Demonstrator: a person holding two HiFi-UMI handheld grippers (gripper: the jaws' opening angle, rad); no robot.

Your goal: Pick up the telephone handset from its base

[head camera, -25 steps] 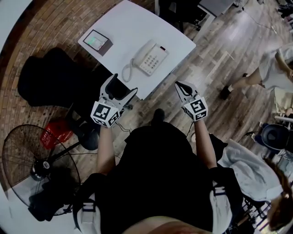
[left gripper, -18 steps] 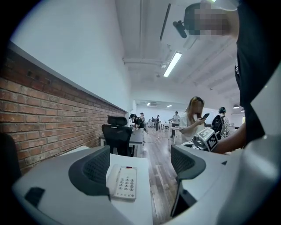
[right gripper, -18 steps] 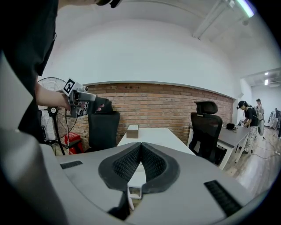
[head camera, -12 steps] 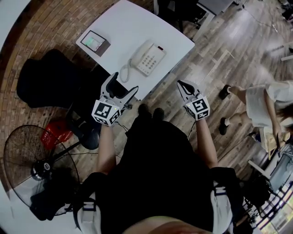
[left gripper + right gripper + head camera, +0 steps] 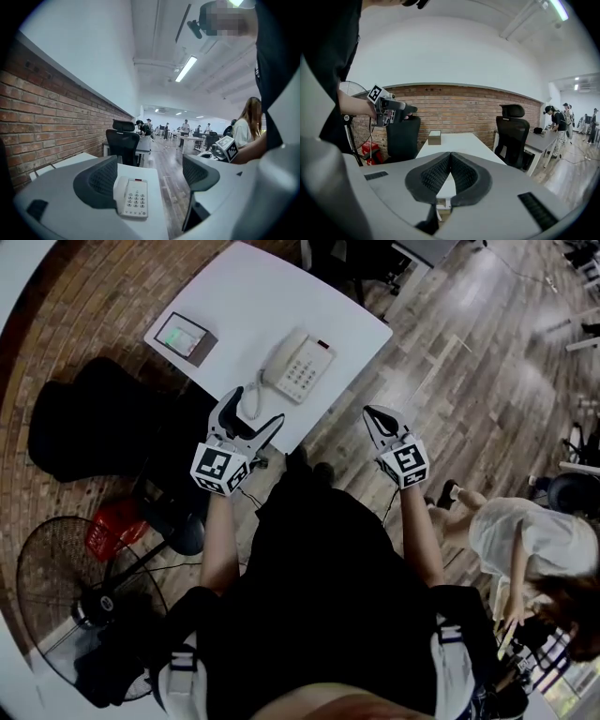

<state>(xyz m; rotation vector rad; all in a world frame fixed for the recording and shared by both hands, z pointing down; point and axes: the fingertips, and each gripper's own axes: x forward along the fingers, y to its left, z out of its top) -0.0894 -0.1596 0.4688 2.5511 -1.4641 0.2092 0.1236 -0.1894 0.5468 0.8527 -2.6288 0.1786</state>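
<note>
At the far left of the head view we see a standing fan on the floor, with a red basket at its 12 o'clock and a black chair beyond that. On the white tabletop, a small box sits at about 10 o'clock from the telephone.

We find the left gripper at the tabletop's near edge with its jaws wide apart and nothing between them. In its own view the telephone shows through the gap, farther off on the tabletop. The handset lies in its cradle along the left side of the base, at about 1 o'clock from this gripper. Its coiled cord hangs toward the near edge.

At 3 o'clock from the left one, the right gripper is off the tabletop and over the wooden floor. Its pads are pressed together, holding nothing. At the far right we see a person in a white top.
</note>
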